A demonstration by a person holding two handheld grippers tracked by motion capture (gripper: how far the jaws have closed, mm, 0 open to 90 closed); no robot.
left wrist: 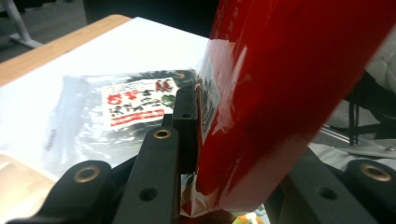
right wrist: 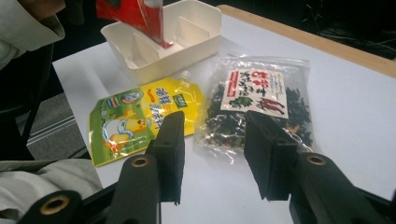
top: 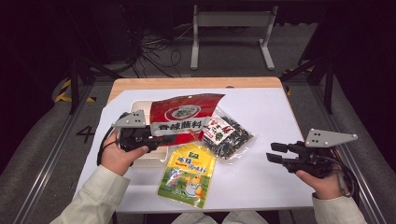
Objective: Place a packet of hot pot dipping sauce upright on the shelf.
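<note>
My left gripper (top: 166, 139) is shut on the lower edge of a red snack bag (top: 186, 114), which it holds tilted over a white divided tray (top: 138, 105). In the left gripper view the red bag (left wrist: 280, 93) sits between the jaws and hides the right one. A clear bag of dark dried bits with a red-and-white label (top: 227, 135) lies to the right of the tray. A yellow-green spouted pouch (top: 187, 175) lies in front of it. My right gripper (top: 272, 152) is open at the right, apart from both; its view shows the pouch (right wrist: 140, 116) and the clear bag (right wrist: 261, 98) beyond its jaws.
A white sheet (top: 261, 107) covers the table, with a wooden edge (top: 187, 83) at the back. The tray (right wrist: 163, 42) has inner dividers, and the red bag (right wrist: 140, 16) dips into it. A metal stand (top: 231, 21) and cables are on the floor beyond.
</note>
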